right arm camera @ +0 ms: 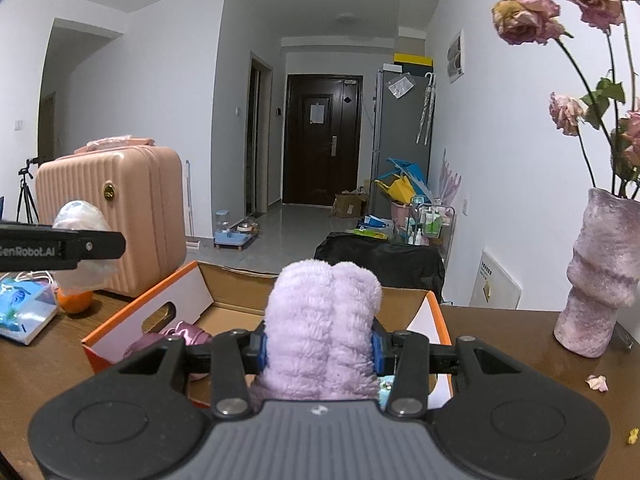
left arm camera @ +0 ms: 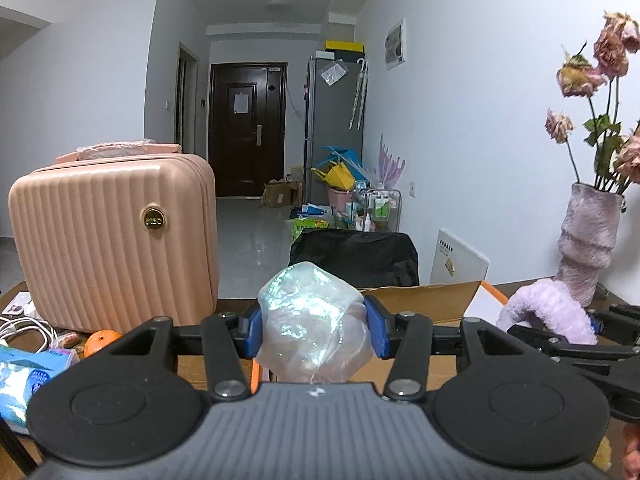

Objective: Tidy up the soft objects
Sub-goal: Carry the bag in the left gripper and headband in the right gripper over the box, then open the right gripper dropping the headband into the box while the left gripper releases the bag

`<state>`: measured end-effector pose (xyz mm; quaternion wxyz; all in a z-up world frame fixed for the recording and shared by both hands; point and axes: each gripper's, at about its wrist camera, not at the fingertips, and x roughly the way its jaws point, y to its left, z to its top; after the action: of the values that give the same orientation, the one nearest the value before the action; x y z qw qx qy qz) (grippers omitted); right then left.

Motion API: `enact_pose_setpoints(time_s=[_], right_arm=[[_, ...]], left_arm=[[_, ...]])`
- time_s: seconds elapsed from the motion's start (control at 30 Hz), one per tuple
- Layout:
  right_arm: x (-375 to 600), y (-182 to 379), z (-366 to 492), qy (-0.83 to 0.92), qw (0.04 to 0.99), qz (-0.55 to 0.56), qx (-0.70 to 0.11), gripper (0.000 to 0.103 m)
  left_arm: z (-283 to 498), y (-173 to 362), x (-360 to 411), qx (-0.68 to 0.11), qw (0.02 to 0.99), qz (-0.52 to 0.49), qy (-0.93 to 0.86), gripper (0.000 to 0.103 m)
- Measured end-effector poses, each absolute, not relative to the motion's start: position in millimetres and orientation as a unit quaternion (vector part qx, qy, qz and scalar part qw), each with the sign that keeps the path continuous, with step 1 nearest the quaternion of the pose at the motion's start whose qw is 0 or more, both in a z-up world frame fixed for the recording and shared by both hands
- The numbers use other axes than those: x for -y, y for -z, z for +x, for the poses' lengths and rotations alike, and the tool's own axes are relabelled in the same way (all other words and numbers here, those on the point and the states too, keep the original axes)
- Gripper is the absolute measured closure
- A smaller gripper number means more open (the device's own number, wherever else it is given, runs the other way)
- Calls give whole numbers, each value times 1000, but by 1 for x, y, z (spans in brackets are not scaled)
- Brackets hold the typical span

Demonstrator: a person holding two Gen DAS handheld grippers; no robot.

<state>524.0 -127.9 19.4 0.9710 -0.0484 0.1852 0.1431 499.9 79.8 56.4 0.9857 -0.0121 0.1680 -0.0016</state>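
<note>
Lilac fleece cloth [right arm camera: 324,328], folded, apparently ribbed.

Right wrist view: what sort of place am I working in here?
Most likely a lived-in flat, at a brown wooden table facing the entrance hall. The dark wooden front door, the tall grey fridge and the ribbed pink hard-shell suitcase on the table point to a home rather than a lab.

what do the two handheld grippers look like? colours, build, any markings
Left gripper and right gripper look identical: ribbed grey body with a small white logo, two round black discs at the sides, black linkage arms with silver rivets, blue pads on the fingers. Seen side-on from the right wrist view, the left gripper's black finger carries white GenRobot.AI lettering. No cables or sleeves visible.
</note>
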Motion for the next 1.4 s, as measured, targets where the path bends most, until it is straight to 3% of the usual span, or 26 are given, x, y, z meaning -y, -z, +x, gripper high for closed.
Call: enact_pose_setpoints(time_s=[1.07, 1.13, 1.2, 1.27, 1.37, 1.4], right_arm=[[116, 12, 582, -124, 960, -82, -237, 59], [116, 11, 582, -123, 960, -82, -238, 53], [115, 11, 581, -124, 961, -82, -235, 45], [116, 9, 579, -123, 962, -80, -230, 20], [116, 6, 576, -119, 965, -77, -221, 7], [117, 6, 576, -120, 965, -75, -221, 4]], left_arm=[[584, 1, -69, -225, 973, 52, 19, 54], [586, 1, -71, -225, 973, 52, 20, 51], [585, 2, -70, -222, 973, 53, 19, 36], [583, -2, -70, -214, 975, 55, 18, 23], [578, -3, -70, -200, 978, 55, 9, 0], [576, -4, -70, -193, 980, 54, 4, 0]])
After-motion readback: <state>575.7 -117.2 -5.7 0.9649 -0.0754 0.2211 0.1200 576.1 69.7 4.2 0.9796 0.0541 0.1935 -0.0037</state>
